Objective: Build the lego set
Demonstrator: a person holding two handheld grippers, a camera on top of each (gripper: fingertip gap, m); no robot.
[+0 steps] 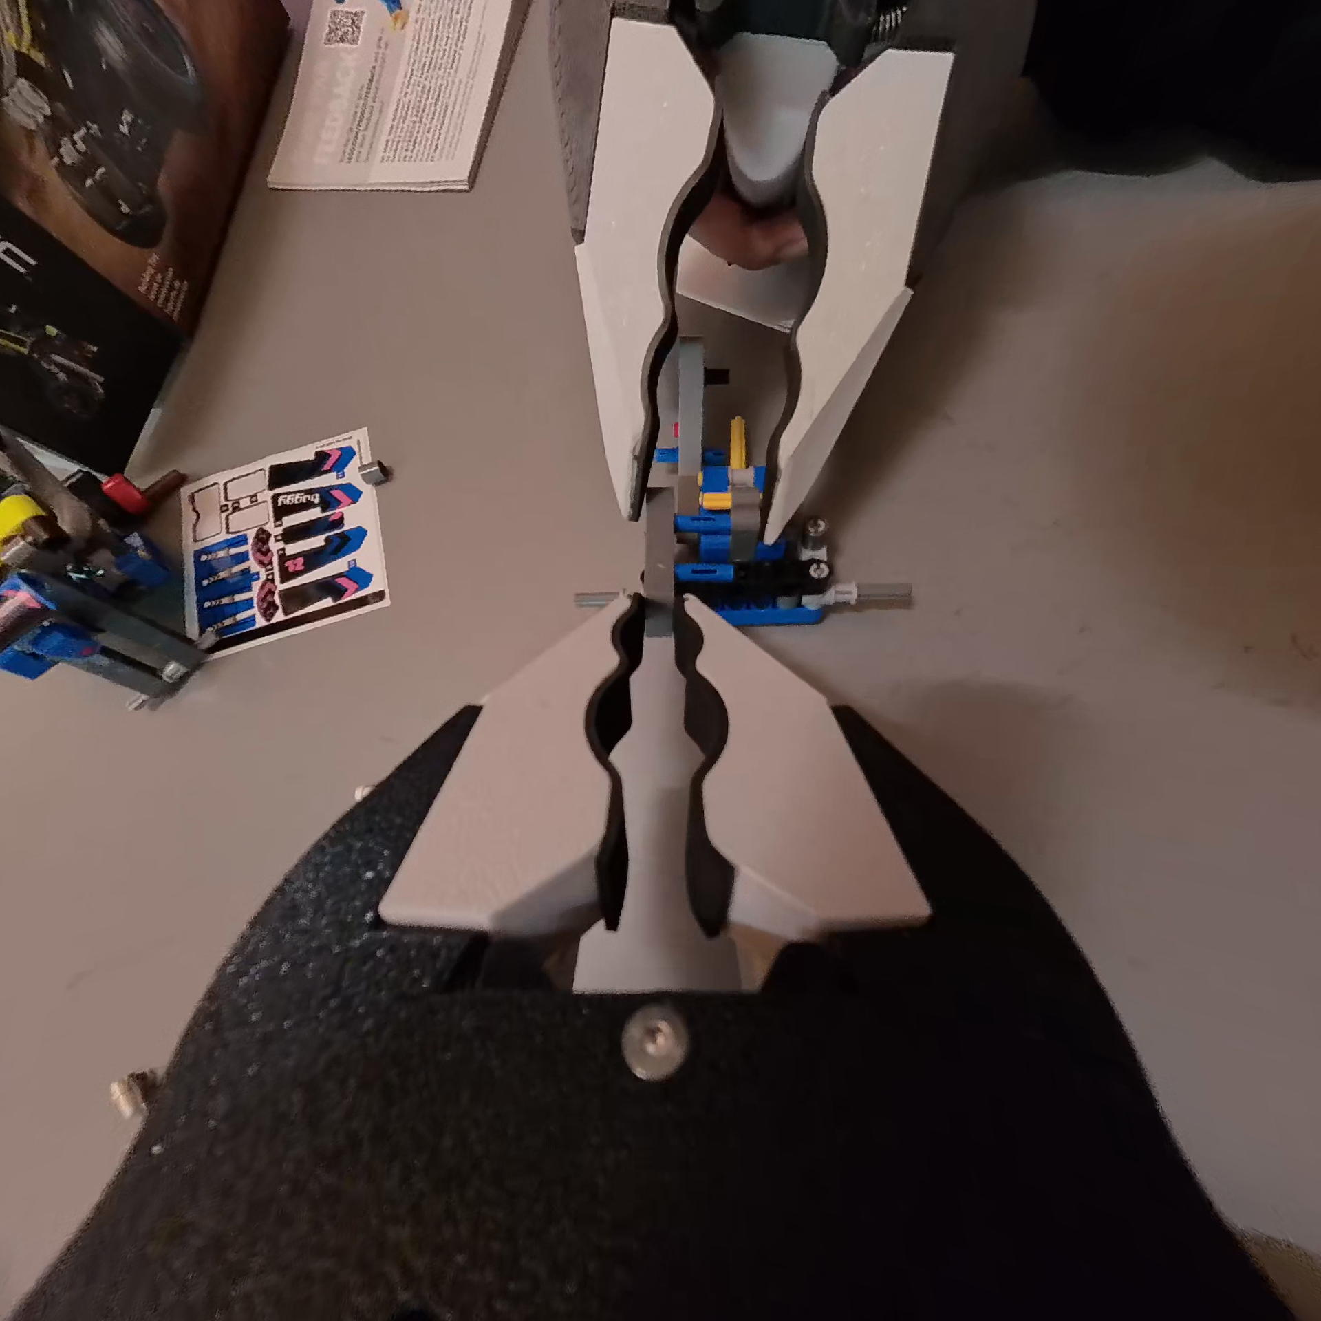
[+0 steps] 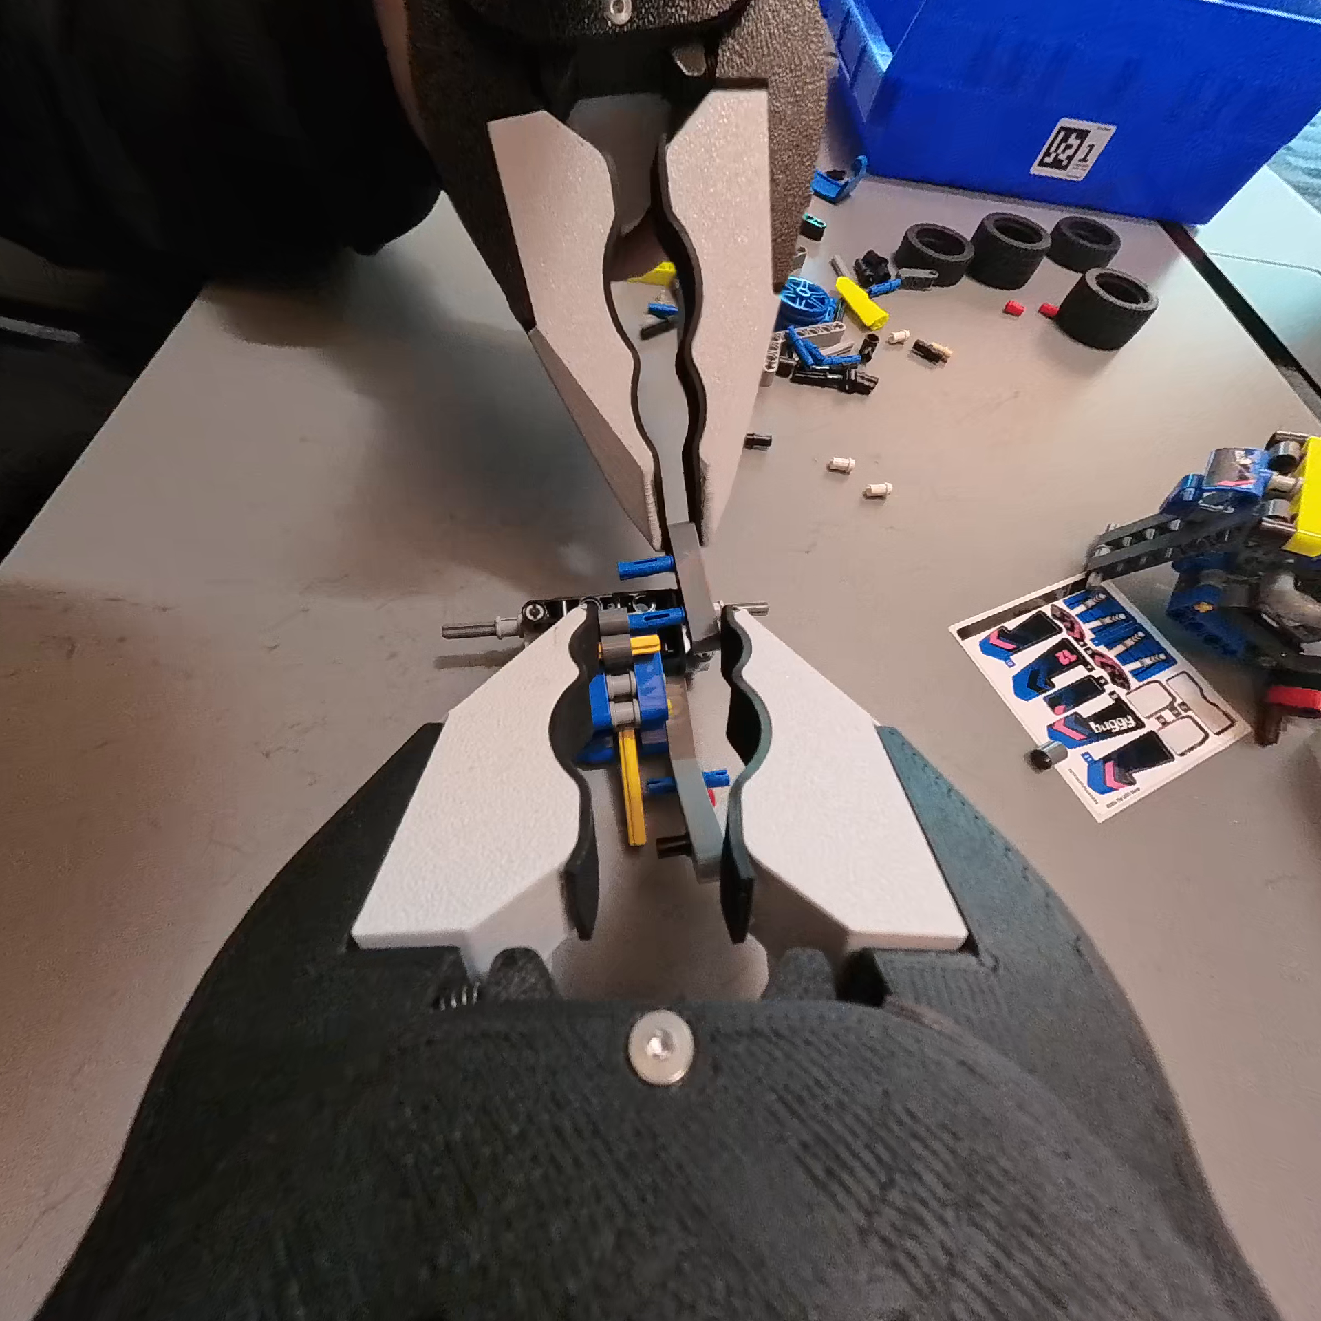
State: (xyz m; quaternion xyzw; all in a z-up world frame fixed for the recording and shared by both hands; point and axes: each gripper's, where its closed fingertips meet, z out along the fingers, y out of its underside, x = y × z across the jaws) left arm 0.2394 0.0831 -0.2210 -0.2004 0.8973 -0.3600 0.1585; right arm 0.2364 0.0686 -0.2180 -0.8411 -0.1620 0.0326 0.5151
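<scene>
A small lego assembly point(image 2: 643, 697) of blue, yellow and grey parts with a black beam and grey axles rests on the grey table point(image 2: 286, 500). My right gripper point(image 2: 654, 622) is closed around it, one finger on each side. A long dark grey beam point(image 2: 697, 586) runs along the assembly's side. My left gripper point(image 1: 656, 607) is shut on that beam's point(image 1: 661, 565) end, facing the right gripper point(image 1: 704, 525) tip to tip. The assembly point(image 1: 722, 543) shows between the right fingers. The left gripper point(image 2: 679, 529) comes in from the top of the right wrist view.
A sticker sheet point(image 2: 1094, 700) and a partly built blue and yellow model point(image 2: 1244, 572) lie to the right. Loose parts point(image 2: 829, 336), black tyres point(image 2: 1008, 250) and a blue bin point(image 2: 1072, 86) are behind. A booklet point(image 1: 400, 93) and the box point(image 1: 93, 179) lie nearby. Less than 4 cm separates the two grippers' tips.
</scene>
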